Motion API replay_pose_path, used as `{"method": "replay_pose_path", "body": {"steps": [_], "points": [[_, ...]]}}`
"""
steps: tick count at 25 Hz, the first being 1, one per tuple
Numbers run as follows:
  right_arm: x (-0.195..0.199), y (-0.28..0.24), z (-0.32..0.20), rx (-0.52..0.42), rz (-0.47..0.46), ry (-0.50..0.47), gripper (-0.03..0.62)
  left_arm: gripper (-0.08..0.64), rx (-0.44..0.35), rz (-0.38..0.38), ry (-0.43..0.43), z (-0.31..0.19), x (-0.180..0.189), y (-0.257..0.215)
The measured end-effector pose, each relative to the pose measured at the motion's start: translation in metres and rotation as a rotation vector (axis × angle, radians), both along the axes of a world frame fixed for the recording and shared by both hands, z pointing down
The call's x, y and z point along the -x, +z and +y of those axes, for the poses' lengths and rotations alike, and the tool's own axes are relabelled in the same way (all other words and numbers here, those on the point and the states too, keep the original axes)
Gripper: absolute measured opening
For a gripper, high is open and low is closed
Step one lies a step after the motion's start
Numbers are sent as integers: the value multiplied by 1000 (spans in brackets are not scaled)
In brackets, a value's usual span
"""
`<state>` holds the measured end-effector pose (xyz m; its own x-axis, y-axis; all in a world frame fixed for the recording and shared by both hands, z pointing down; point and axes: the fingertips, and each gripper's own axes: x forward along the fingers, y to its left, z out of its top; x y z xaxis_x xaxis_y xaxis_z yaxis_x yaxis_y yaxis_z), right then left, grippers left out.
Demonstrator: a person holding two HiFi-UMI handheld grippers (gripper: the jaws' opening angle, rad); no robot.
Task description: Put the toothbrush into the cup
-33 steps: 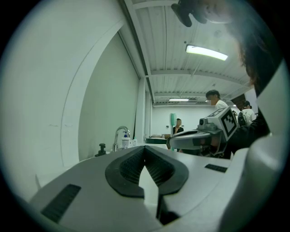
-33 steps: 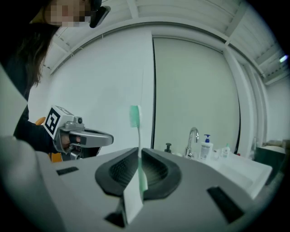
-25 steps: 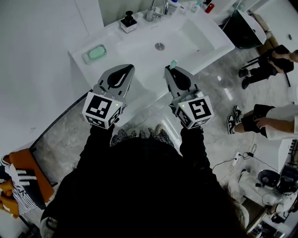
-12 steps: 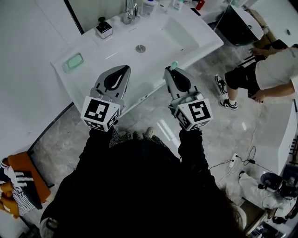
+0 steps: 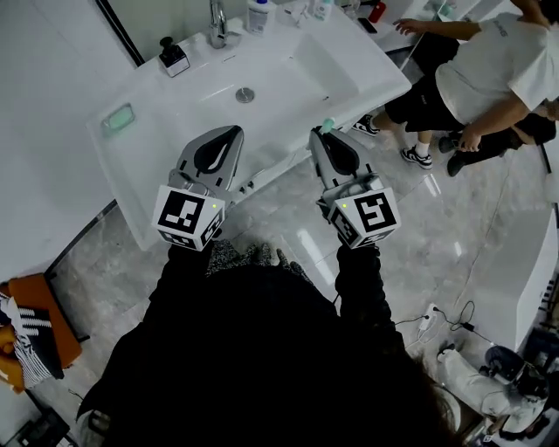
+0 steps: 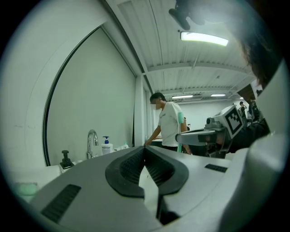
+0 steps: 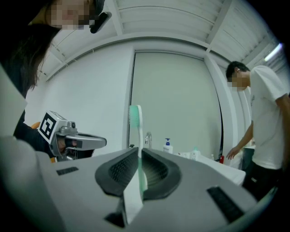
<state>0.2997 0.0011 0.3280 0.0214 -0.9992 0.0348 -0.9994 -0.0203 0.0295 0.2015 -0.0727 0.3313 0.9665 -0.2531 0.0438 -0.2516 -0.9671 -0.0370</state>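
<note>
A green and white toothbrush (image 7: pixel 136 131) stands upright between the jaws of my right gripper (image 7: pixel 138 152), which is shut on its handle. In the head view its green head (image 5: pixel 327 126) pokes out past the right gripper (image 5: pixel 321 134), just off the front edge of the white sink (image 5: pixel 288 61). My left gripper (image 5: pixel 232 133) is held level beside it over that front edge, its jaws shut with nothing between them (image 6: pixel 145 149). I cannot make out a cup among the small things at the back of the counter.
On the sink are a faucet (image 5: pixel 217 17), a pump bottle (image 5: pixel 258 13), a black dispenser (image 5: pixel 172 56) and a green soap dish (image 5: pixel 118 117). A person in a white shirt (image 5: pixel 485 65) leans at the counter's right end. Shoes lie on an orange mat (image 5: pixel 26 340); cables lie on the floor (image 5: pixel 445 319).
Both grippers have drawn back from over the sink to its front edge, still side by side. The person in white has walked from the right up to the counter.
</note>
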Motion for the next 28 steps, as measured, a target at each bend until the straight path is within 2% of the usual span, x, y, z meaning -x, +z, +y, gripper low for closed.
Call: {"method": "replay_pose_path", "body": {"steps": [6,12,28], "points": [[-18,8,11,7,-14,-22,31,9,13,-14,-16,15,-17,8],[-31,12,5,2,-27,-24,31,9,3,-21,-28,7,-28,7],[-88,13,-72,17,-10,-4,31,8,-3,35,-6,-76,-98,-2]]}}
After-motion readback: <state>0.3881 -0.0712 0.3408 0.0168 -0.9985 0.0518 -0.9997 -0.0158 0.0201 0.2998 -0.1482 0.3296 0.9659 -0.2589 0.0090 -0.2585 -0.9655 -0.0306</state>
